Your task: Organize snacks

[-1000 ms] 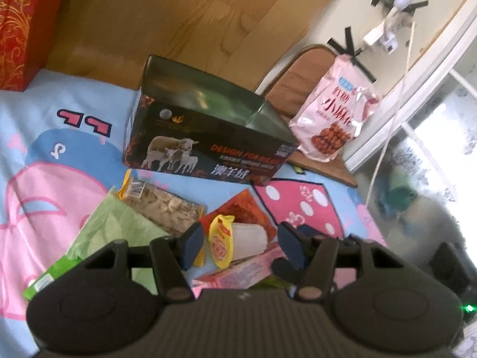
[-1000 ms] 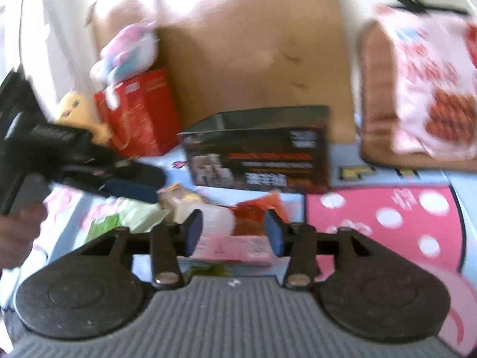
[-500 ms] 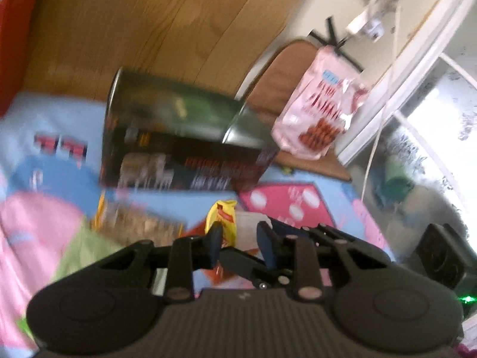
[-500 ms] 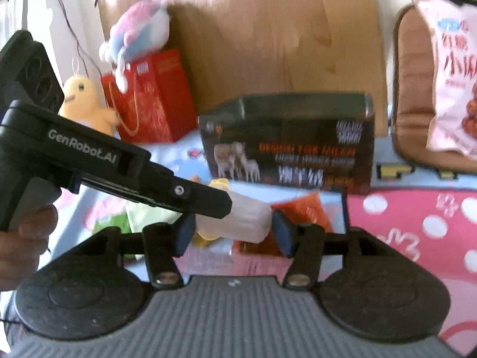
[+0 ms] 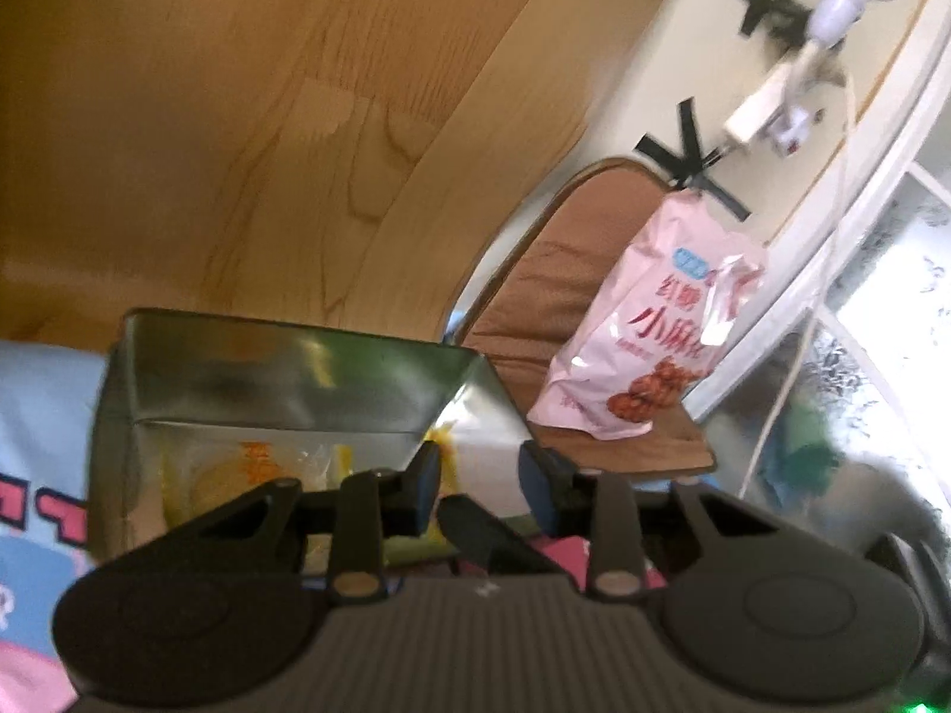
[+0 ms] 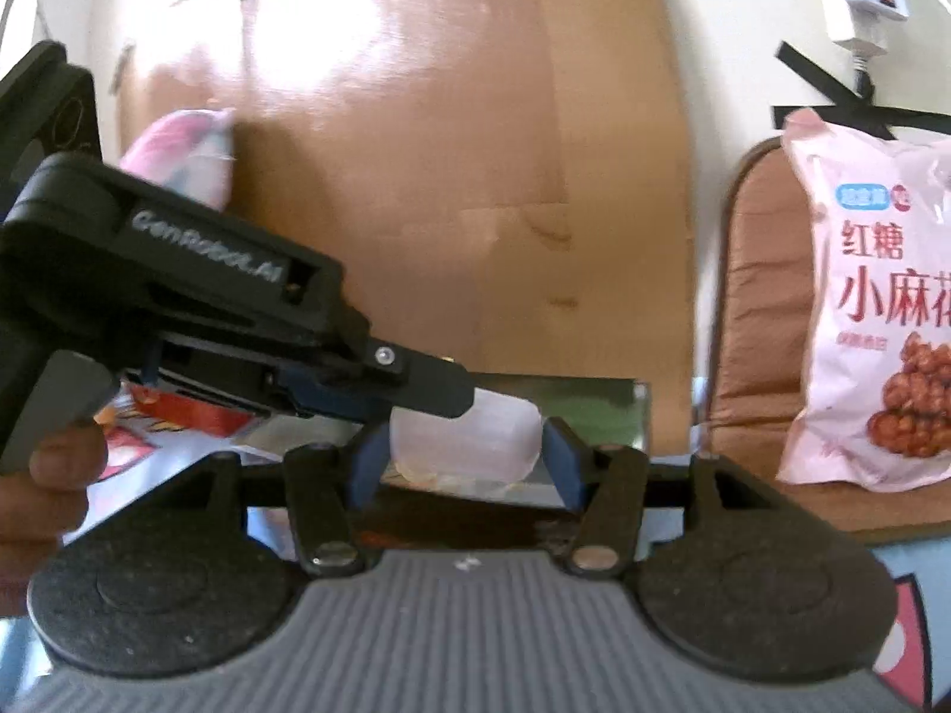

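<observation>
My left gripper holds a white jelly cup with a yellow lid between its fingers, over the open silver-lined box. In the right wrist view the left gripper's black body reaches in from the left, and the translucent cup hangs from its tip above the box rim. A yellow snack packet lies inside the box. My right gripper is open with its blue pads on either side of the cup, not pressing it.
A pink snack bag leans on a brown cushion to the right; it also shows in the right wrist view. A wooden board stands behind the box. A blue and pink play mat lies below.
My left gripper closed on the jelly cup, lifted it from the mat and carried it up over the open box. My right gripper followed, rising toward the box.
</observation>
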`<state>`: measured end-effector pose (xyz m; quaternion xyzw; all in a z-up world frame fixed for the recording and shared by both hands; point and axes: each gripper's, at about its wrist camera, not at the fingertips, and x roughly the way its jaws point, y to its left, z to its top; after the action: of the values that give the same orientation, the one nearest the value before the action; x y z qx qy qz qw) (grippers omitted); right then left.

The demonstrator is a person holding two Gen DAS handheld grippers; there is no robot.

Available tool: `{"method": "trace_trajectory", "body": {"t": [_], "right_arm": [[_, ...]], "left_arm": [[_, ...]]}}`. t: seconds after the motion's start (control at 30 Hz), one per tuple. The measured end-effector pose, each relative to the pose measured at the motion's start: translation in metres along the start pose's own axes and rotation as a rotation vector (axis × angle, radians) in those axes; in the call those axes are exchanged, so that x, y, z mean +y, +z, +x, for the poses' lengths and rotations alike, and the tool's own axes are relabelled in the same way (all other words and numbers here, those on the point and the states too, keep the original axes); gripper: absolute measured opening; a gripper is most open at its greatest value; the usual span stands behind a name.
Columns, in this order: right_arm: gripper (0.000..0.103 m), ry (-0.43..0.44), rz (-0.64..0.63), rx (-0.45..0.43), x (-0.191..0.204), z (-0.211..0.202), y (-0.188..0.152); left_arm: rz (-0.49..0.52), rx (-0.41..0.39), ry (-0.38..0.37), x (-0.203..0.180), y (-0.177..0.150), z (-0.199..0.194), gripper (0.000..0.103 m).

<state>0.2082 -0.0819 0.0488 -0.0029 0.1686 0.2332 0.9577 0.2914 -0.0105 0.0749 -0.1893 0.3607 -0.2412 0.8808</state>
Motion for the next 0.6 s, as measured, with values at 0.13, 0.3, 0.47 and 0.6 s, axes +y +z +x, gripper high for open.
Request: {"method": "trace_trajectory", "body": {"t": [0.13, 0.3, 0.47, 0.6], "right_arm": [[0.072, -0.024, 0.040, -0.032, -0.019, -0.008, -0.004], [0.078, -0.011, 0.161, -0.099, -0.037, -0.024, -0.006], [0.085, -0.026, 0.199, -0.233, -0.032, -0.048, -0.007], [0.103, -0.024, 0.137, -0.220, -0.020, -0.066, 0.002]], "left_arm": [[-0.026, -0.002, -0.028, 0.005, -0.005, -0.001, 0.043], [-0.037, -0.106, -0.066, 0.007, -0.016, -0.062, 0.046], [-0.070, -0.188, 0.016, 0.026, -0.052, -0.131, 0.051], [-0.105, -0.184, 0.109, 0.045, -0.089, -0.166, 0.051]]}}
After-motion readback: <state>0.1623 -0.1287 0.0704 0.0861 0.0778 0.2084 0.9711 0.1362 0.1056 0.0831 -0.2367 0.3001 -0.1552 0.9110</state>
